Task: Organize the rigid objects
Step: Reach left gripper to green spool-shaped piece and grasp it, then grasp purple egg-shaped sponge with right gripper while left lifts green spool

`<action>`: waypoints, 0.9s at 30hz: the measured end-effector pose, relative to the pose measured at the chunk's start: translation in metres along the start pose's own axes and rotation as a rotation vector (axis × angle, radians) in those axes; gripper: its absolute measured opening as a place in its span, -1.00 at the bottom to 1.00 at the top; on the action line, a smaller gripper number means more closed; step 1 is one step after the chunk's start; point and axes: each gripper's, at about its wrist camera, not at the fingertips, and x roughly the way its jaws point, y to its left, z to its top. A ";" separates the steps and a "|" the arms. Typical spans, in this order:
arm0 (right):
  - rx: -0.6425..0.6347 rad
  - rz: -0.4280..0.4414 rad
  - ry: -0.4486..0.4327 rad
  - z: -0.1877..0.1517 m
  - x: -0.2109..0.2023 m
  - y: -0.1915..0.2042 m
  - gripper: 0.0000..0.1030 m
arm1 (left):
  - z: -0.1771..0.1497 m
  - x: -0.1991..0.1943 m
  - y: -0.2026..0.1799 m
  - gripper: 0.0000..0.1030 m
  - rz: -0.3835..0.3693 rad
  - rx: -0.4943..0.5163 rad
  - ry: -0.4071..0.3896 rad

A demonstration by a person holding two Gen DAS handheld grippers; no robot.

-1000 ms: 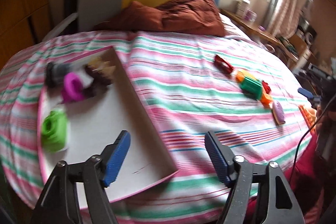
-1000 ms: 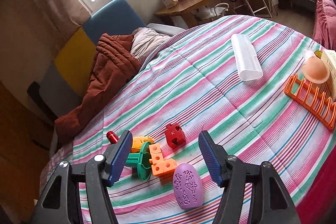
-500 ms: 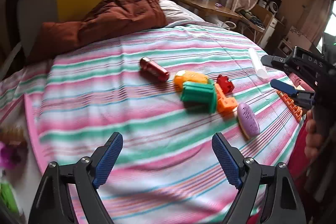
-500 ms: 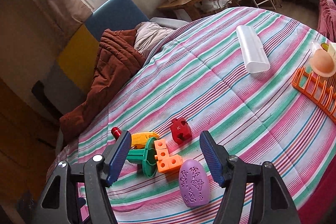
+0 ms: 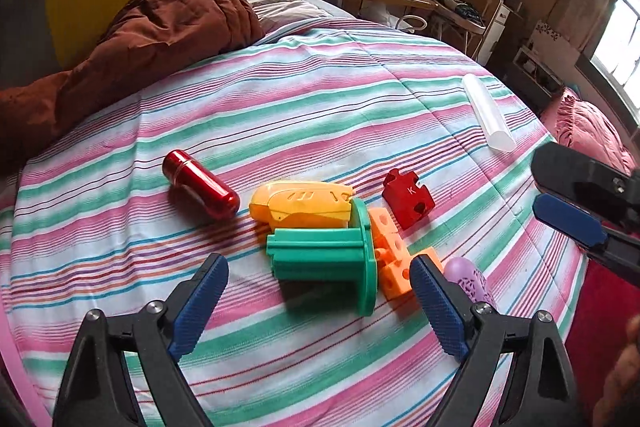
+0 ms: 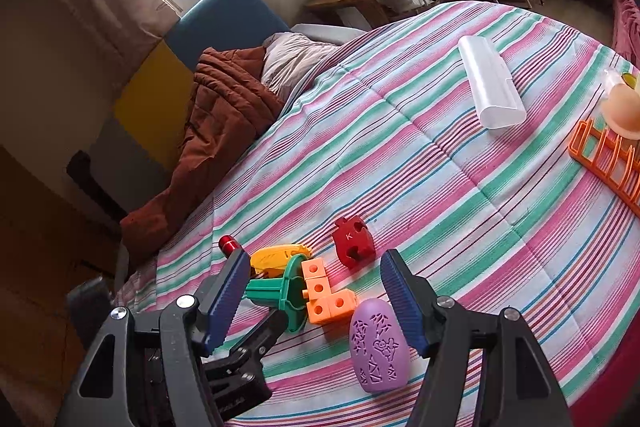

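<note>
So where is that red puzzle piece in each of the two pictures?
Left wrist view: red puzzle piece, right of centre, behind the orange blocks.
Right wrist view: it sits centre, between the right gripper's fingertips.
Shared landmark: the purple egg, nearest the cameras in both.

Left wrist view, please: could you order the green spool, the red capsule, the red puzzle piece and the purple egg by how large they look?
1. green spool
2. red capsule
3. red puzzle piece
The purple egg cannot be ranked: a finger of the left tongs partly hides it.
</note>
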 end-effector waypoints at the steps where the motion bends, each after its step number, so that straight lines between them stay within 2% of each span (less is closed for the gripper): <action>1: 0.000 0.001 0.000 0.000 0.000 0.000 0.33 | 0.003 0.006 0.002 0.79 -0.006 -0.010 0.010; 2: -0.001 0.002 0.003 0.000 0.000 0.000 0.34 | 0.004 0.011 0.004 0.73 -0.010 -0.020 0.016; 5: -0.004 0.003 0.009 -0.001 0.001 0.001 0.34 | 0.004 0.027 0.014 0.14 -0.049 -0.054 0.074; 9: -0.003 -0.002 0.009 0.000 0.002 0.001 0.34 | -0.012 0.014 0.013 0.12 -0.050 -0.023 0.050; 15: -0.014 -0.030 0.036 -0.001 0.007 0.003 0.34 | -0.051 -0.016 0.027 0.13 -0.017 -0.067 0.035; 18: -0.032 -0.079 0.093 -0.004 0.020 0.004 0.34 | -0.077 -0.035 0.030 0.13 0.010 -0.061 0.019; 20: -0.051 -0.127 0.146 -0.008 0.031 0.005 0.34 | -0.090 -0.045 0.034 0.12 0.015 -0.079 0.015; 23: -0.065 -0.150 0.229 -0.015 0.046 0.005 0.33 | -0.109 -0.058 0.041 0.12 0.023 -0.122 0.006; 27: -0.099 -0.222 0.284 -0.022 0.057 0.006 0.34 | -0.125 -0.070 0.046 0.12 0.035 -0.149 -0.004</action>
